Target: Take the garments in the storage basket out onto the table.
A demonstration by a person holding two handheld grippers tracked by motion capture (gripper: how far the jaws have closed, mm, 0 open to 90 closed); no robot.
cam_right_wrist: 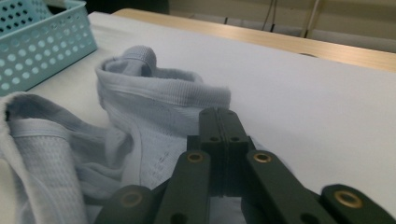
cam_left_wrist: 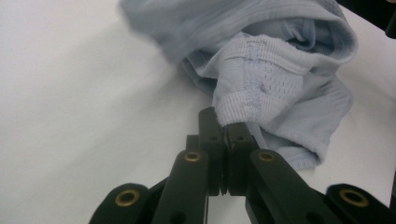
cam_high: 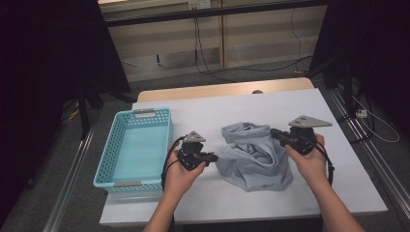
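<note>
Left tool [cam_left_wrist: 227, 133]: jaws pressed together, pinching a ribbed hem of the garment [cam_left_wrist: 261, 79] at its left edge. Right tool [cam_right_wrist: 219, 122]: jaws pressed together with no gap; tips against the garment's right side, cloth between them not discernible, so a hold is judged likely but unconfirmed.

Garment [cam_high: 254, 154]: light blue-grey, crumpled in a heap on the worktop [cam_high: 203, 203], between the two tools, well right of the basket [cam_high: 109, 162]. Not yet lifted; not yet in the basket.

Progress, as judged: grasp stage. Left edge secured. Remaining: lift or spread the garment, then fold it or transfer it to the basket; which of these is intended cannot be told. Basket interior bare, so no deposit made.

Count:
- tools: two, one per hand
- garments: one
- baskets: one, turquoise, perforated, at the worktop's left
- worktops: one, white-covered
</note>
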